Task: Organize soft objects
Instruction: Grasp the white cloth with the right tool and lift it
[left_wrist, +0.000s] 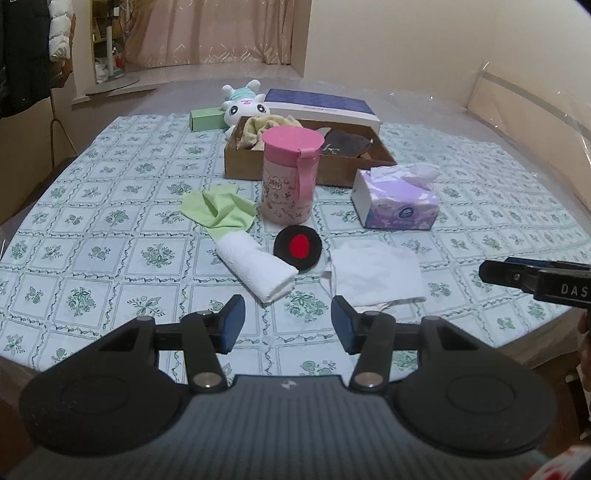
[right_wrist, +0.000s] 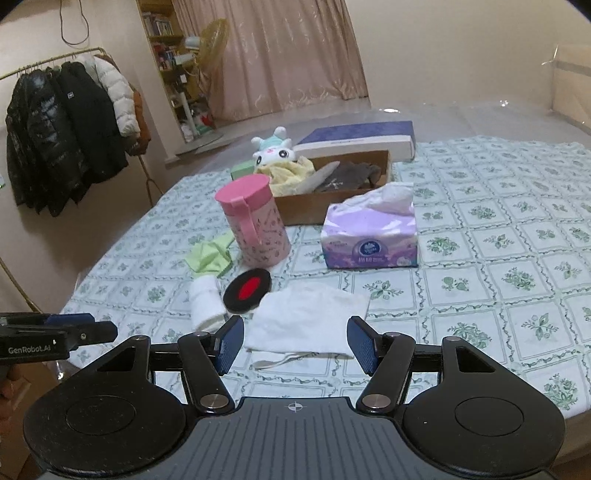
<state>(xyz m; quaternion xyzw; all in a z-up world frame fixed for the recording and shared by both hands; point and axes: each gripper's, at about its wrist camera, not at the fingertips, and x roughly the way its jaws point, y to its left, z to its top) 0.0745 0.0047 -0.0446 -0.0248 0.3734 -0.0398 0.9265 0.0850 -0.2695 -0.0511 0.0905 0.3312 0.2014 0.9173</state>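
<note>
On the patterned tablecloth lie a rolled white towel (left_wrist: 258, 267) (right_wrist: 205, 302), a flat white cloth (left_wrist: 376, 275) (right_wrist: 310, 319), a green cloth (left_wrist: 218, 208) (right_wrist: 210, 254) and a black pad with a red centre (left_wrist: 298, 246) (right_wrist: 247, 290). A cardboard box (left_wrist: 295, 164) (right_wrist: 314, 206) holds a yellow cloth (left_wrist: 258, 129) and a dark cloth (left_wrist: 347, 146). My left gripper (left_wrist: 288, 325) is open and empty, just short of the towel. My right gripper (right_wrist: 295, 345) is open and empty over the near edge of the flat white cloth.
A pink lidded canister (left_wrist: 290, 173) (right_wrist: 255, 221) stands mid-table. A purple tissue pack (left_wrist: 397, 197) (right_wrist: 371, 232) sits to its right. A plush bunny (left_wrist: 243, 103), a green box (left_wrist: 205, 119) and a blue-topped flat box (left_wrist: 321, 105) lie behind the cardboard box. A coat rack (right_wrist: 66, 129) stands left.
</note>
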